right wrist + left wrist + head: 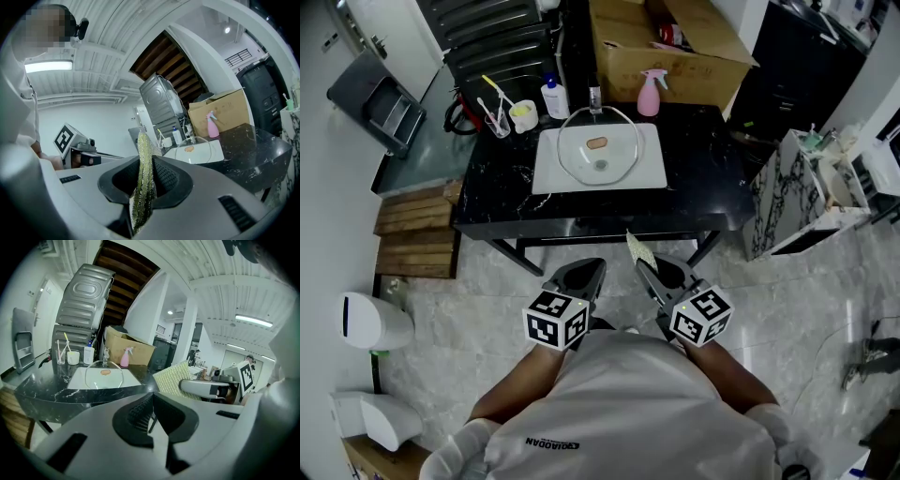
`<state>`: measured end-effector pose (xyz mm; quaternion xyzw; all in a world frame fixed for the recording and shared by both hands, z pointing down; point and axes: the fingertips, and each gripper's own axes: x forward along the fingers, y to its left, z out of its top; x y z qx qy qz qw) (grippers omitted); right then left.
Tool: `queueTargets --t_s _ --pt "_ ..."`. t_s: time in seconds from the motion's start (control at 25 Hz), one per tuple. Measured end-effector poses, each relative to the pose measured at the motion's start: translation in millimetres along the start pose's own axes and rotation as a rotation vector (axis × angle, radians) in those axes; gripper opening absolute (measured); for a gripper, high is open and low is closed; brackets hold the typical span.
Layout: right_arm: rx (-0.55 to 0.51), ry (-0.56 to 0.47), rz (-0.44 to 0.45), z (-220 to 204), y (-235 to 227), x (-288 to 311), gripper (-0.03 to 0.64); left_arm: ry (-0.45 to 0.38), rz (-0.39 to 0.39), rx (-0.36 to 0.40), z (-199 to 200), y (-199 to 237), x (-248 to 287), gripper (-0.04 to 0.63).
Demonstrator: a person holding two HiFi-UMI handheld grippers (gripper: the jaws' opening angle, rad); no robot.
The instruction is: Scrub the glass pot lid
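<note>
Right gripper (144, 180) pinches thin yellow-green scrub pad (143, 164) edge-on; left gripper (151, 411) jaws pressed together, nothing between; both well short of black marble table (703, 178). Glass pot lid (600, 150) sits in white basin (548, 178), seemingly tilted. Risks: smooth round glass likely slides or tips under one-sided scrubbing; floppy mesh pad may fold or slip from pinch.

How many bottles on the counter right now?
2: a white bottle left of the faucet, a pink spray bottle right of it. The cardboard box may hide more.
</note>
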<state>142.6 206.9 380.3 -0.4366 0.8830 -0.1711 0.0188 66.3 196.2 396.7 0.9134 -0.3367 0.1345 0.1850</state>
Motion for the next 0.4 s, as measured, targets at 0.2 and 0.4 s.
queueTargets --t_s 0.2,0.4 --pt "-0.001 -0.001 -0.004 1.0 0.6 0.5 0.084 -0.003 -0.002 0.001 1.6 0.4 -0.5 0.015" --pt "-0.003 -0.001 -0.005 2.5 0.3 1.0 0.084 -0.005 -0.001 0.001 4.2 1.7 -0.3 0.015"
